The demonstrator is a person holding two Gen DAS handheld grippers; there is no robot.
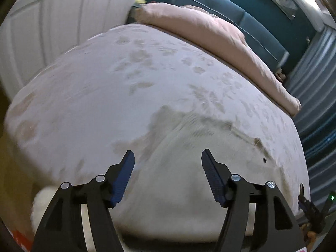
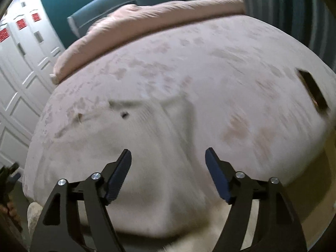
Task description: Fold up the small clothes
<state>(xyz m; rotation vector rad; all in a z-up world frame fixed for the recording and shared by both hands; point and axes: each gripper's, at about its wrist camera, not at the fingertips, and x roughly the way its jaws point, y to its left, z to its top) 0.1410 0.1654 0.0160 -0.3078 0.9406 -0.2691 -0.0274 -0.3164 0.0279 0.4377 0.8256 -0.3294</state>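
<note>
Above the bed (image 1: 84, 105), left gripper (image 1: 168, 157) and right gripper (image 2: 168, 155) gape empty — pale garment (image 1: 189, 147) blurred, edges unclear.

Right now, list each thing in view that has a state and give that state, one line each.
Left tool: open, nothing between its fingers.
Right tool: open, nothing between its fingers.
White garment: lying on the bed, not held, blurred.
Bed cover: spread over the bed.
Pink pillow: lying along the headboard.
Closet doors: shut.
Dark flat thing: lying on the bed, too blurred to name.
</note>
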